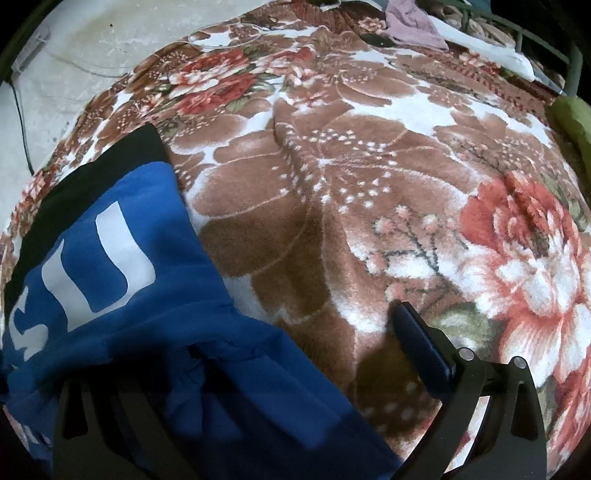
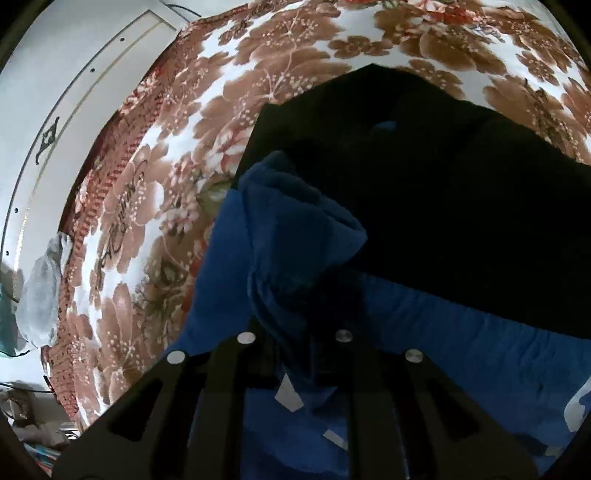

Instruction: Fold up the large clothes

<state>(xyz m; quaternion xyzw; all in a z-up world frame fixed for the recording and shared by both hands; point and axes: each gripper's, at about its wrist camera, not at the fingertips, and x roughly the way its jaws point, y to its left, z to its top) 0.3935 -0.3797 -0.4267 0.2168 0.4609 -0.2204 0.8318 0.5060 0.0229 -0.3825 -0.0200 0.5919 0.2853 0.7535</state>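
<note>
Floral blanket (image 1: 369,166) covers the bed and carries all items. A blue and black garment (image 1: 122,266) lies on it at the left of the left wrist view, white lettering facing up, its long axis running from lower left toward upper centre, with the black part along the far edge.

Left gripper (image 1: 236,373) is pitched steeply down over the garment's near edge. Its jaws stand apart: one finger (image 1: 421,350) is clear over the blanket, the other is buried under blue cloth.

Right gripper (image 2: 295,354) also points steeply down, jaws together and clamped on a bunched fold of the blue cloth.

A pink cloth (image 1: 413,26) lies at the far edge, well apart
</note>
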